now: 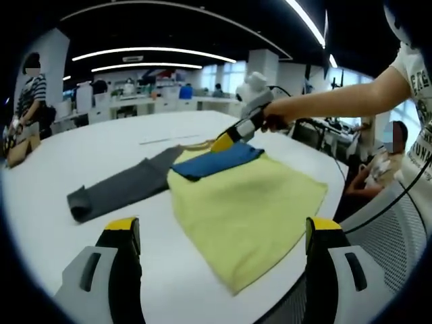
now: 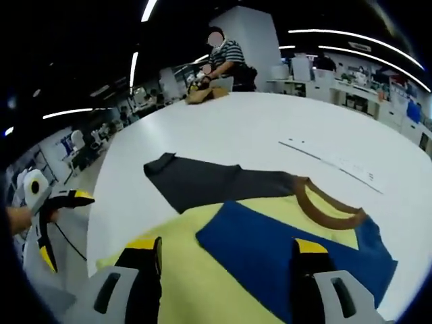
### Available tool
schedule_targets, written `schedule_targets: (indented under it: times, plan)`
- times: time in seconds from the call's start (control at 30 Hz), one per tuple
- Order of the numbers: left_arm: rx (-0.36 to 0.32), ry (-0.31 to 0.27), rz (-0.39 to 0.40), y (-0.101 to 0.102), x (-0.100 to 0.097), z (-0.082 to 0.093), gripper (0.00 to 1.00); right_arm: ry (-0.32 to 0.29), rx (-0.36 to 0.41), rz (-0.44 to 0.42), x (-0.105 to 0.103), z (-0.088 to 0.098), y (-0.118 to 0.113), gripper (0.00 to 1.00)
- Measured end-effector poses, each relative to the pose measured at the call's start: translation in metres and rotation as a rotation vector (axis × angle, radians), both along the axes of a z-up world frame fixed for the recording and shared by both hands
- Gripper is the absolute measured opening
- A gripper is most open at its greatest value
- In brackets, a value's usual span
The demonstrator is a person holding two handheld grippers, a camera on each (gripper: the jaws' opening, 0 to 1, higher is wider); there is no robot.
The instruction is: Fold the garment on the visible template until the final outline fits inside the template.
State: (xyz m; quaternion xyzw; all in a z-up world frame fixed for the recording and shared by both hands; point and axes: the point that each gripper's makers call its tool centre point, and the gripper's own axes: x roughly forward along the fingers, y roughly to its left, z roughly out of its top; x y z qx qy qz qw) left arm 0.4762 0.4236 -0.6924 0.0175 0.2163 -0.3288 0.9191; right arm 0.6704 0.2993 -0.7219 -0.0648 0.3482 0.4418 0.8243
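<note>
A half-folded garment [image 1: 246,202] lies on a white table [image 1: 101,145], two tools working at it.

The yellow body, its blue sleeve [image 2: 297,253] folded across the front and its grey sleeve [image 1: 121,185] stretched flat, sits just ahead of the left tool [image 1: 219,253], whose jaws stand spread and empty. The right tool [image 2: 226,266], jaws likewise spread, hovers over the blue sleeve short of the brown collar [image 2: 327,206]; in the left gripper view it reaches in from the right, tips at the blue fold. A pale strip [image 2: 337,162] lies beyond the collar. Past the table's far edge, a person in stripes [image 2: 226,61] stands by a brown bag [image 2: 202,94].
</note>
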Motion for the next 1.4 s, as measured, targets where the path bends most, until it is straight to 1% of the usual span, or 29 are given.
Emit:
schedule_targets:
  times: [0.13, 0.2, 0.3, 0.4, 0.47, 0.53, 0.73, 0.8, 0.87, 0.93, 1.0, 1.07, 1.17, 1.4]
  plan:
    - [0.009, 0.005, -0.007, -0.001, 0.0, -0.001, 0.99, -0.016, -0.002, -0.022, 0.007, 0.0, -0.025, 0.77]
    - [0.004, 0.003, -0.009, -0.003, 0.0, 0.0, 0.99, -0.011, -0.01, -0.044, 0.009, -0.002, -0.039, 0.77]
    - [-0.001, 0.002, -0.014, -0.004, 0.001, 0.0, 0.99, -0.01, -0.014, -0.071, 0.007, -0.004, -0.058, 0.75]
    - [0.003, 0.002, -0.025, -0.005, 0.001, -0.001, 0.99, -0.003, -0.007, -0.092, 0.002, -0.004, -0.072, 0.75]
    - [0.004, 0.004, -0.03, -0.006, 0.0, -0.001, 0.99, -0.005, -0.019, -0.105, 0.0, -0.007, -0.084, 0.75]
    - [0.005, 0.005, -0.03, -0.006, 0.0, -0.001, 0.99, 0.006, -0.029, -0.122, 0.0, -0.009, -0.096, 0.75]
    - [0.005, 0.004, -0.034, -0.007, 0.0, 0.0, 0.99, 0.028, -0.026, -0.131, -0.005, -0.011, -0.116, 0.71]
    - [0.002, 0.003, -0.037, -0.007, 0.0, 0.001, 0.99, 0.029, -0.036, -0.126, -0.007, -0.013, -0.124, 0.7]
    - [0.007, 0.007, -0.039, -0.007, 0.0, 0.0, 0.99, 0.034, -0.045, -0.12, -0.01, -0.015, -0.132, 0.67]
    - [0.01, 0.012, -0.039, -0.007, -0.001, -0.001, 0.99, 0.026, -0.058, -0.117, -0.012, -0.017, -0.139, 0.64]
    - [0.011, 0.015, -0.038, -0.008, -0.001, -0.001, 0.99, 0.03, -0.088, -0.116, -0.015, -0.02, -0.148, 0.56]
    - [0.01, 0.02, -0.041, -0.008, -0.001, -0.001, 0.99, 0.042, -0.104, -0.133, -0.017, -0.022, -0.157, 0.47]
    - [0.013, 0.02, -0.045, -0.008, -0.001, -0.001, 0.99, 0.059, -0.104, -0.145, -0.018, -0.025, -0.166, 0.41]
    - [0.007, 0.024, -0.041, -0.008, 0.001, -0.001, 0.99, 0.028, -0.149, -0.144, -0.021, -0.028, -0.178, 0.27]
